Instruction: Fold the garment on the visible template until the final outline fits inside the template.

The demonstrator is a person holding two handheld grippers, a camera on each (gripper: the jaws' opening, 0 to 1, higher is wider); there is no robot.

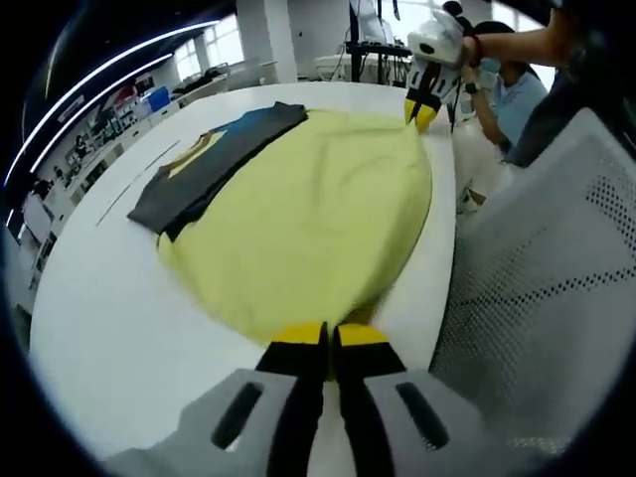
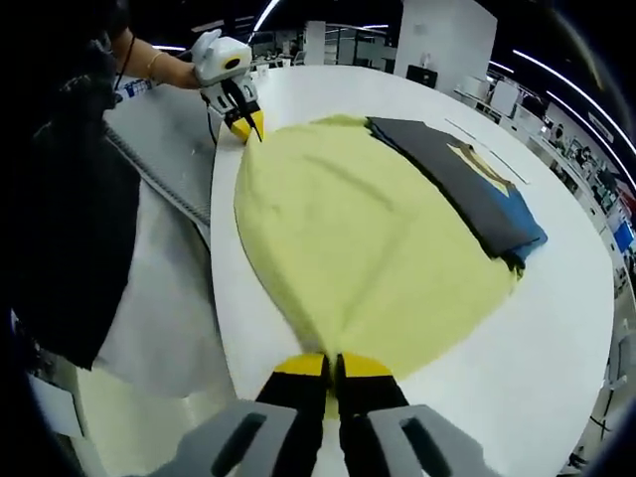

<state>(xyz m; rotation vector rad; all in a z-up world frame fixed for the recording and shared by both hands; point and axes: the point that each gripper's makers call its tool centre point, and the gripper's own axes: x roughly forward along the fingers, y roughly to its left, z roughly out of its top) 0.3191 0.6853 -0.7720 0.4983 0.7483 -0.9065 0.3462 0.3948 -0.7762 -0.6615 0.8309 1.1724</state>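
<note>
A yellow garment (image 1: 318, 209) lies spread on the white table (image 1: 119, 328). In the left gripper view my left gripper (image 1: 328, 338) is shut on its near edge. My right gripper (image 1: 425, 107) pinches its far corner at the top right. In the right gripper view the same yellow garment (image 2: 368, 238) stretches away from my right gripper (image 2: 333, 368), which is shut on its hem. My left gripper (image 2: 243, 124) holds the opposite corner at the upper left. A dark grey and blue garment (image 1: 214, 164) (image 2: 467, 179) lies along the yellow one's far side.
A grey mesh chair (image 1: 556, 278) (image 2: 159, 149) stands against the table edge by the grippers. A seated person in a blue shirt (image 1: 512, 94) is beyond the table. Thin lines (image 1: 134, 189) mark the tabletop (image 2: 556, 328) past the dark garment.
</note>
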